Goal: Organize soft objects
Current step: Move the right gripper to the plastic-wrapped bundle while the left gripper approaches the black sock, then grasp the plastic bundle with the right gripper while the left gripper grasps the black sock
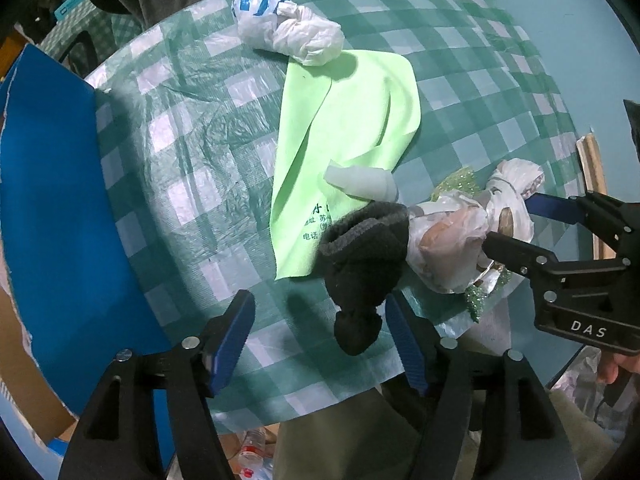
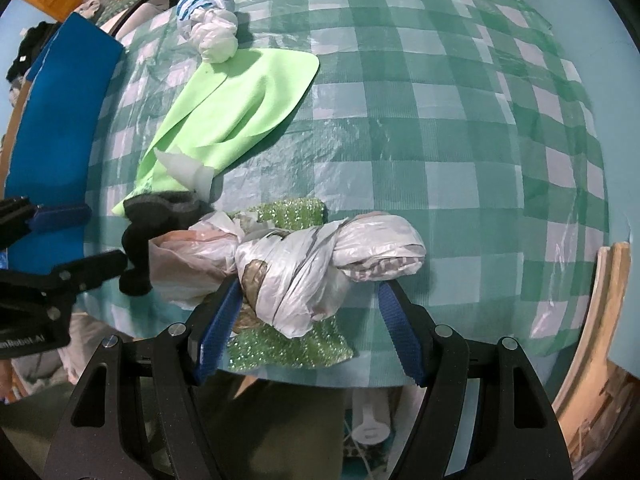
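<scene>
- Left gripper (image 1: 320,316) is standing wide open, gripping nothing, over the black sock's (image 1: 360,264) toe.
- Right gripper (image 2: 306,300) is gaping around the knotted plastic bag (image 2: 320,264), pads not pressing.
- Both objects are lying on the checked tablecloth (image 2: 440,140).

You see a green-and-white checked tablecloth (image 2: 440,128) under a plain lime-green cloth (image 1: 340,128) printed with dark green characters. The far knotted bag (image 1: 280,24) is white with blue stripes; the near sock (image 1: 360,264) is charcoal; the glittery scrubber (image 2: 288,348) is pale green; the board (image 1: 52,208) on the left is blue.
</scene>
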`<state>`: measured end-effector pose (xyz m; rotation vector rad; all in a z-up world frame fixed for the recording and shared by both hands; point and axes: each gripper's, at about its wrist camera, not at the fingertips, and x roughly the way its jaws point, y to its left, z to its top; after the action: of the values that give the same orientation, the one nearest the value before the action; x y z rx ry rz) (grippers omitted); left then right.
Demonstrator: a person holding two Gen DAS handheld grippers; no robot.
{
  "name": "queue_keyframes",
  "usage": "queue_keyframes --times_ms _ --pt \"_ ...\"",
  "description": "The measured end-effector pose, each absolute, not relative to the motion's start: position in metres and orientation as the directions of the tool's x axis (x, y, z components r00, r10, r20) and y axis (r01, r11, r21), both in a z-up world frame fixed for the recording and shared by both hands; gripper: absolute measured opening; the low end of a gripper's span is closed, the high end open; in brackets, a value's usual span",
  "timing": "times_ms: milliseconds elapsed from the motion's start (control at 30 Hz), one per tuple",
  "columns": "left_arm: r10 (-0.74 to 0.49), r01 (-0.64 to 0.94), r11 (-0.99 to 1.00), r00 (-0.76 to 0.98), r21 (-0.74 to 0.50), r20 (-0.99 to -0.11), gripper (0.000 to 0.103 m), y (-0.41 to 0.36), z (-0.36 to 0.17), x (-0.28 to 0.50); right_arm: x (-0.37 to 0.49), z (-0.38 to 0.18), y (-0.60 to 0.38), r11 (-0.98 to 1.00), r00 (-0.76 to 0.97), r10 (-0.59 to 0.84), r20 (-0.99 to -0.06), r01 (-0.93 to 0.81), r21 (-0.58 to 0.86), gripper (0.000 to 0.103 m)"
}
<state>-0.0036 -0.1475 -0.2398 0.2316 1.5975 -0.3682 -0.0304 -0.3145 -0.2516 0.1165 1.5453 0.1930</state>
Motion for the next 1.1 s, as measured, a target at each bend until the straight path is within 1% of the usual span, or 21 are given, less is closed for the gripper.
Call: queue_keyframes --times_ms 67,100,133,367,400,500,867,933,1033,1100 --pt "-0.077 0.364 0.927 -0.06 -0.094 -0.995 0.072 -0.149 -0.241 -0.002 -0.027 -0.252 -0.315 0.977 0.017 0.204 -0.979 -0.064 0.203 0.071" --pt "-0.076 0.363 0.927 -0.061 -0.093 -0.995 0.072 -0.149 -0.241 -0.002 -0.026 -0.251 -0.316 0.976 0.021 0.21 -0.977 -0.071 0.208 0.066" --pt "-0.075 0.362 0.928 -0.062 -0.092 -0.995 0.072 -0.151 -0.243 -0.002 -0.026 -0.25 -0.318 0.973 0.021 0.219 -0.975 -0.076 0.217 0.053" --pt "-0.072 0.352 0.932 -0.063 -0.09 -0.995 0.073 -0.159 -0.244 0.001 -0.022 -0.241 -0.323 0.965 0.037 0.243 -0.969 -0.112 0.237 0.046" --pt "-0.071 0.35 0.932 -0.064 -0.089 -0.995 0.073 -0.161 -0.244 0.002 -0.021 -0.239 -0.325 0.964 0.044 0.244 -0.969 -0.114 0.238 0.043" --pt "-0.075 0.346 0.934 -0.064 -0.093 -0.995 0.076 -0.171 -0.243 0.004 -0.018 -0.234 -0.329 0.966 0.063 0.242 -0.968 -0.109 0.234 0.042" --pt "-0.032 0.354 0.934 -0.059 -0.051 -0.998 0.076 -0.197 -0.258 0.005 -0.004 -0.223 -0.344 0.965 0.109 0.254 -0.961 -0.09 0.245 0.042" --pt "-0.028 0.356 0.933 -0.057 -0.046 -0.998 0.071 -0.201 -0.26 0.004 -0.004 -0.222 -0.345 0.964 0.11 0.258 -0.96 -0.088 0.25 0.042" --pt "-0.055 0.347 0.935 -0.069 -0.076 -0.996 0.051 -0.204 -0.258 0.002 -0.004 -0.22 -0.348 0.962 0.112 0.269 -0.957 -0.085 0.261 0.042" --pt "-0.049 0.355 0.933 -0.059 -0.066 -0.997 0.046 -0.207 -0.259 -0.001 -0.003 -0.218 -0.351 0.961 0.112 0.273 -0.956 -0.085 0.264 0.042"
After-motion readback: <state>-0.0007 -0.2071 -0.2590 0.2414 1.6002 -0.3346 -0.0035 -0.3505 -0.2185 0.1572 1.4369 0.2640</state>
